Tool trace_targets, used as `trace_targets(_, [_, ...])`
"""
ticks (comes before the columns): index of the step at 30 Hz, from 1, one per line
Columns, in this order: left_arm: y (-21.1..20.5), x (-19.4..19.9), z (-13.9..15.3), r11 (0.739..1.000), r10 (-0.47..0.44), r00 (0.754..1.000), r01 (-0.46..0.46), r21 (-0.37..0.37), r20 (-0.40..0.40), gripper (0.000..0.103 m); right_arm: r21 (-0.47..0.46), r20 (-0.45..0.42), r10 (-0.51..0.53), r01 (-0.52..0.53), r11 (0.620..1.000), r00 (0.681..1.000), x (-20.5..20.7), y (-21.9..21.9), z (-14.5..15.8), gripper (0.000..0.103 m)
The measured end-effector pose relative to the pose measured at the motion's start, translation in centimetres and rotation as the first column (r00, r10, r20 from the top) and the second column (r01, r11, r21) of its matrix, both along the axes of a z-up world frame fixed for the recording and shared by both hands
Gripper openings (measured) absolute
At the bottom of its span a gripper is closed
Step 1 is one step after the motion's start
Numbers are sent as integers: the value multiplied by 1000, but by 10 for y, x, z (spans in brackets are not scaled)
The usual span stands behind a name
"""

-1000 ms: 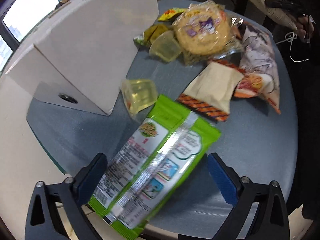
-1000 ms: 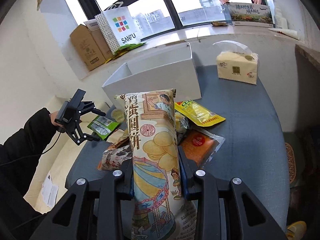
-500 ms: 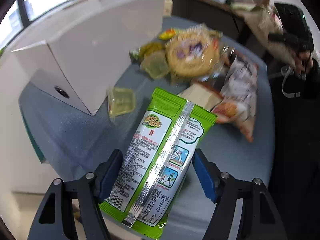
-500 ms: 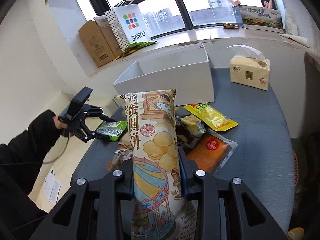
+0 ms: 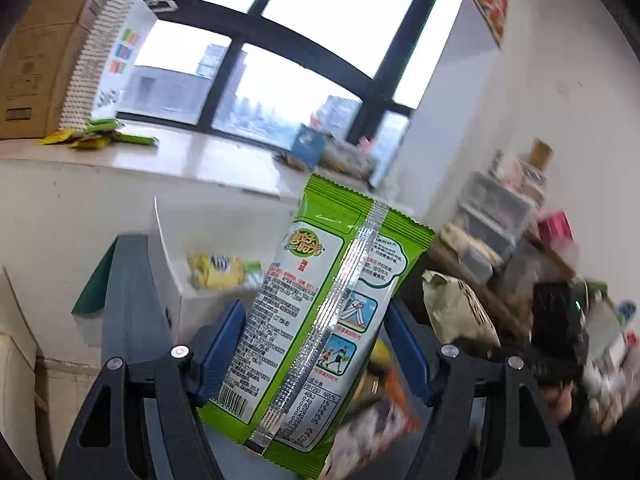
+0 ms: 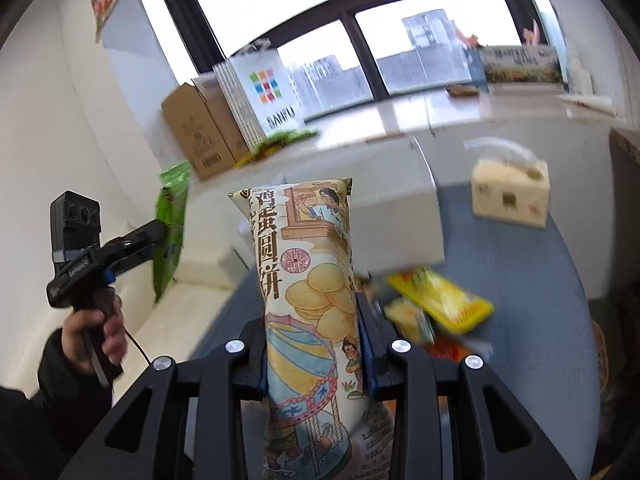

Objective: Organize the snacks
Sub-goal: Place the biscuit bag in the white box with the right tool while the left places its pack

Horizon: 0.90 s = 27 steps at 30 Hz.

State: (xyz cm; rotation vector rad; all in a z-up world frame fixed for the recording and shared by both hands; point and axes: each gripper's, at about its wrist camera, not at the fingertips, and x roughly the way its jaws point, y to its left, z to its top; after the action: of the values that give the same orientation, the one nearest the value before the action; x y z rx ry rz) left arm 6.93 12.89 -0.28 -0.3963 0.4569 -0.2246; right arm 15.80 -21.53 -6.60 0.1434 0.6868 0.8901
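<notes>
Cardboard boxes point(image 6: 200, 136) sit far left on the windowsill, with a white shopping bag point(image 6: 272, 92) leaning beside them. Below, your left hand point(image 6: 94, 332) grips the handle of the left tongs point(image 6: 162, 234), and those tongs are pinching the green snack packet point(image 6: 172, 216), which hangs in the air clear of the counter. From the left wrist view the same green snack packet point(image 5: 320, 320) stands upright between the blue pads point(image 5: 222, 346), its printed back and silver seam facing the camera; the tongs point(image 5: 316, 356) closed in on it within the last second and the pads now press its two edges. Behind it lies the white box point(image 5: 188, 264), open at the top, holding what looks like a yellow wrapped snack point(image 5: 218, 270), though blur makes that hard to read.

Moving right, your right tongs point(image 6: 312, 344) are clamped on the tall egg-biscuit bag point(image 6: 308, 288), held upright and off the blue counter point(image 6: 540, 312). The white box point(image 6: 396, 216) stands just behind that bag. To the right of the tongs, a yellow packet point(image 6: 440, 296) and a few other blurred snacks lie loose on the counter. Farther right, near the back edge, sits a tissue pack point(image 6: 510, 192), well apart from the snacks.
</notes>
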Motion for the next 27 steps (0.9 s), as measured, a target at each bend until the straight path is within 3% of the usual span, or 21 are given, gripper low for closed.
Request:
trace_targets(2, [-3,15,11,999,49,999,-50,-21,-8,76,34,24,-3,2,999,1000,7,7,14,36])
trace_targets(6, [-15,53,17,994,112,994,-112,6,-1,76,35,45,-27,26,999,999,41,33,35,36])
trace_targets(12, [-9,128,24,975,220,975,-219,36,-43,76,21,-17,-93,93,995,996,124,78,50,36])
trace_targets(18, [17,177,-2,951,309,941,-306,40,-136,76,-107,-27,-127,123,987,992,189,125,44,36])
trace_targets(24, [27,192,-22,945,328,928,-323,57,-177,79,-121,-65,-133,125,985,989,220,143,35,37])
trace_targets(25, [28,194,-25,946,324,927,-319,57,-188,82,-112,-64,-129,121,986,990,222,145,35,40])
trace_targets(26, [27,193,-26,946,325,924,-319,60,-200,95,-105,-64,-129,122,987,990,222,146,34,49])
trace_targets(27, [28,193,-28,944,330,919,-324,64,-217,103,-98,-69,-137,130,987,988,223,147,34,89])
